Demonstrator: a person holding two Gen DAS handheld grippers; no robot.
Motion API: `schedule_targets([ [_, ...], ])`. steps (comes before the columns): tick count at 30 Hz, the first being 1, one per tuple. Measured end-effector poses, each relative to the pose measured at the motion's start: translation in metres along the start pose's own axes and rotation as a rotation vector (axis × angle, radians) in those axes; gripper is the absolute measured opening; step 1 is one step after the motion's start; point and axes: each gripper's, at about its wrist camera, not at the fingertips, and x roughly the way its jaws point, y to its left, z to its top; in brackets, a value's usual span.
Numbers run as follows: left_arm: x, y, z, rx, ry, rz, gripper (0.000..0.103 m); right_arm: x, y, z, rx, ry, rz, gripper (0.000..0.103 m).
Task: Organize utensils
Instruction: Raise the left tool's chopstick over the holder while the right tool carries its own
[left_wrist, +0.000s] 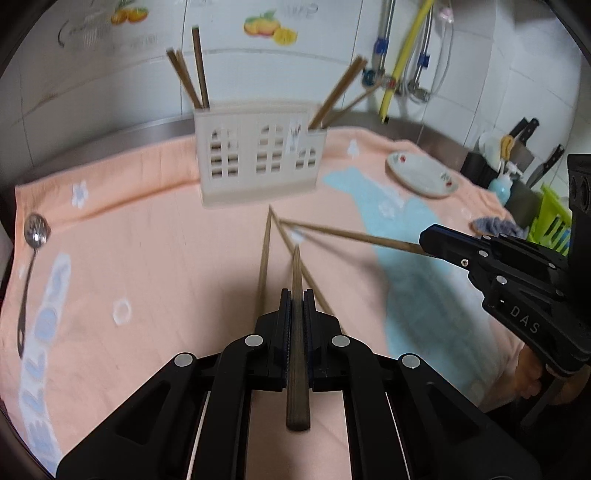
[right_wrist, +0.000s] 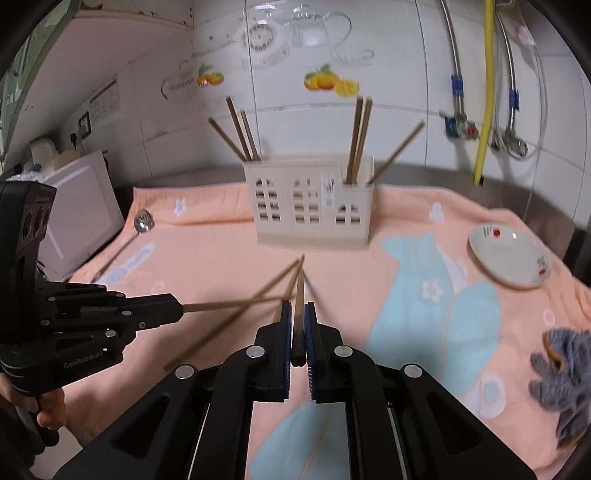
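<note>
"DAS" marks the right gripper; the left gripper apparently reads "GenRobot.AI".

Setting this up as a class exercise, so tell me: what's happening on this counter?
A person holds two grippers. The left gripper and the right gripper are each shut on a chopstick above the peach towel. Two chopsticks lie loose on it. The house-shaped holder already has chopsticks in both end compartments. A spoon lies off left.
</note>
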Motion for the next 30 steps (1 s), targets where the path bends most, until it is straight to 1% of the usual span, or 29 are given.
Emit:
schedule_targets([
  [8, -0.007, 0.012, 0.037, 0.008, -0.041, -0.025, 0.005, -0.004, 0.0, 0.049, -0.042, -0.043, 0.037, 0.007],
  [15, -0.008, 0.022, 0.071, 0.022, -0.062, -0.025, 0.005, -0.009, -0.009, 0.103, -0.067, -0.051, 0.07, 0.007],
  [20, -0.015, 0.025, 0.101, 0.05, -0.095, -0.005, 0.005, -0.016, -0.013, 0.142, -0.088, -0.061, 0.09, 0.007],
  [26, -0.036, 0.026, 0.149, 0.087, -0.181, 0.035, 0.005, -0.021, -0.018, 0.19, -0.09, -0.109, 0.093, 0.007],
  [27, -0.041, 0.025, 0.161, 0.092, -0.202, 0.039, 0.005, -0.021, -0.019, 0.198, -0.089, -0.119, 0.094, 0.007],
  [30, -0.047, 0.024, 0.185, 0.109, -0.242, 0.058, 0.005, -0.018, -0.019, 0.217, -0.098, -0.143, 0.082, 0.007],
])
